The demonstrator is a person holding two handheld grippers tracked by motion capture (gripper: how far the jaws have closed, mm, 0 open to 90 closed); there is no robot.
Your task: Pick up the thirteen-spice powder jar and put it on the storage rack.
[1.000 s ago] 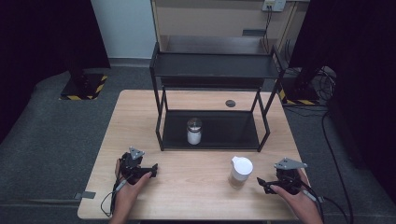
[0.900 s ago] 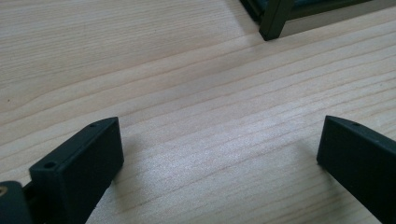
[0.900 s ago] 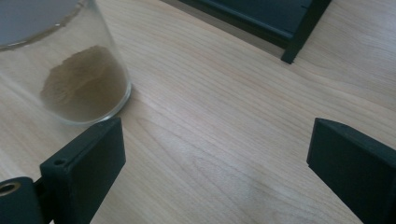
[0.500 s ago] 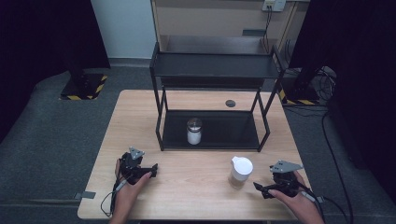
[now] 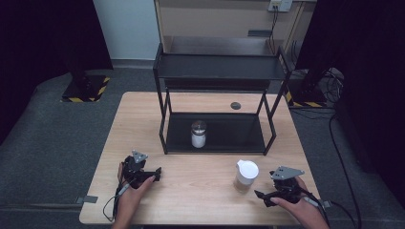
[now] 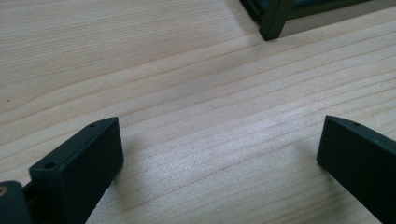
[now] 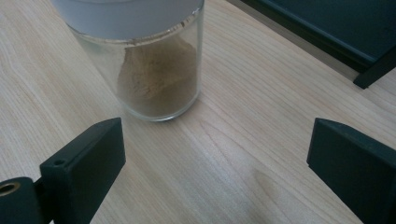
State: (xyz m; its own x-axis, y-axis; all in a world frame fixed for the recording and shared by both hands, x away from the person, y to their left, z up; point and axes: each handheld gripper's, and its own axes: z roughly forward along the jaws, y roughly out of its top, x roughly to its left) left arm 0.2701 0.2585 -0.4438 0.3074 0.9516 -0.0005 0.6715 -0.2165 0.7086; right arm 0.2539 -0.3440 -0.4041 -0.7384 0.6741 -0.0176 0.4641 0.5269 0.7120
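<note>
A glass jar [image 5: 246, 174] with a white lid, holding brown powder, stands on the wooden table [image 5: 200, 191] at the front right. My right gripper [image 5: 261, 195] rests just right of it and points at it. In the right gripper view the jar [image 7: 156, 70] stands a little beyond the left jaw, and the right gripper [image 7: 215, 154] is open with only bare wood between its jaws. My left gripper [image 5: 155, 173] lies at the front left of the table. In its own view the left gripper [image 6: 219, 154] is open and empty.
A black two-tier rack [image 5: 217, 71] stands mid-table, with a silver-lidded jar [image 5: 198, 133] on its lower shelf. A rack foot [image 6: 275, 21] is ahead of the left gripper. A small dark disc [image 5: 235, 105] lies behind the rack. The table's front edge is close to both hands.
The right hand and its gripper have shifted very slightly left, toward the white-lidded jar. The left gripper and both jars have kept still.
</note>
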